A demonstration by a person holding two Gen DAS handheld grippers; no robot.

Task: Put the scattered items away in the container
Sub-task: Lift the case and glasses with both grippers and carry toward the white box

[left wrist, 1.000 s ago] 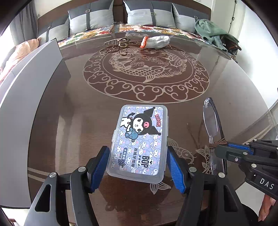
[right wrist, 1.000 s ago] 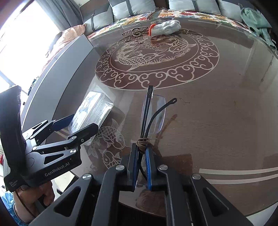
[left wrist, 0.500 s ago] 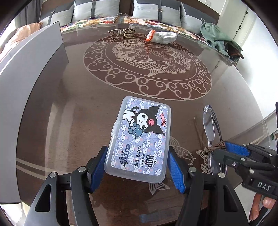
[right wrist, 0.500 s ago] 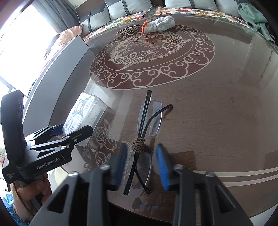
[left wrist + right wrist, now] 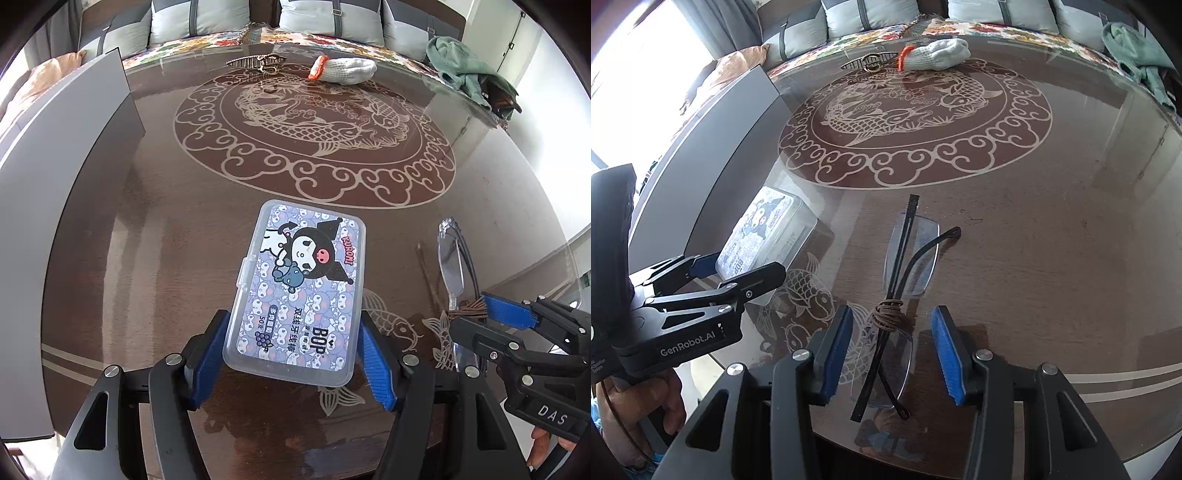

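The left gripper [image 5: 291, 356] has its blue fingers [image 5: 207, 360] clamped on the near end of a clear plastic box [image 5: 297, 288] with a cartoon print on its lid. The box juts forward from the grip, its far end tilted up over the brown glass desk [image 5: 155, 229].

The right gripper [image 5: 892, 350] is opening — its fingers [image 5: 836, 350] stand well apart on either side of a pair of folded glasses [image 5: 905, 269], and neither pad touches them. The glasses lie flat on the desk, pointing away from the gripper, with a brown cord [image 5: 886, 314] wound around the folded arms at the middle. The cord sits just ahead of the fingertips, between them; the near lens and arm tips reach back into the gap.

From the left wrist view the glasses [image 5: 452, 266] lie to the right of the box, and the right gripper [image 5: 491, 319] comes in from the lower right edge. From the right wrist view the box [image 5: 764, 229] and the left gripper [image 5: 738, 275] are at the left, with a hand [image 5: 642, 402] around the handle.

At the far edge of the desk lie a white glove [image 5: 345, 69] with an orange cuff and, just beside it, a dark hair clip [image 5: 255, 62]. A grey bin [image 5: 70, 155] stands along the left side of the desk — only its wall shows. Beyond the desk a sofa [image 5: 325, 18] with grey cushions carries a green cloth [image 5: 461, 70].
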